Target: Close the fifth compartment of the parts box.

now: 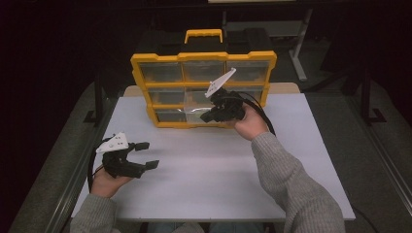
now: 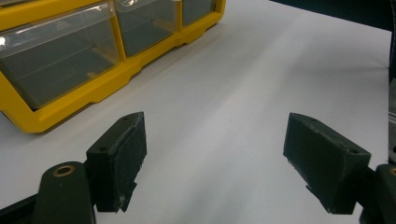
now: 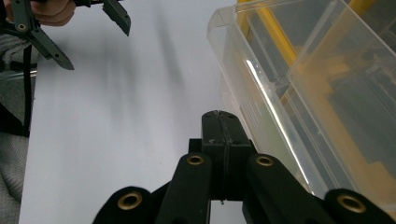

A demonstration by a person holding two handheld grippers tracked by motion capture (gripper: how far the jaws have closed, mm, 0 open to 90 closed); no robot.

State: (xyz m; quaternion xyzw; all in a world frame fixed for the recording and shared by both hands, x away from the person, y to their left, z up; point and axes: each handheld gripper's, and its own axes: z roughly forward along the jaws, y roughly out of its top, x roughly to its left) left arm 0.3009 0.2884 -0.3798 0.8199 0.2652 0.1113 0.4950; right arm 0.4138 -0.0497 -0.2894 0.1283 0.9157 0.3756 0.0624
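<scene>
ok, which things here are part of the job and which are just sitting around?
In the job:
- yellow drawer box
- clear drawer, pulled partly out
- right gripper, shut, beside that drawer
- left gripper, open, above the table

Just around:
- white table
- black case behind the box

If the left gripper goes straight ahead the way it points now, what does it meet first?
Probably nothing nearby: ahead of the open left gripper lies bare white tabletop. The yellow plastic organizer box with clear drawers stands off to the side of that line, though depth is unclear.
</scene>
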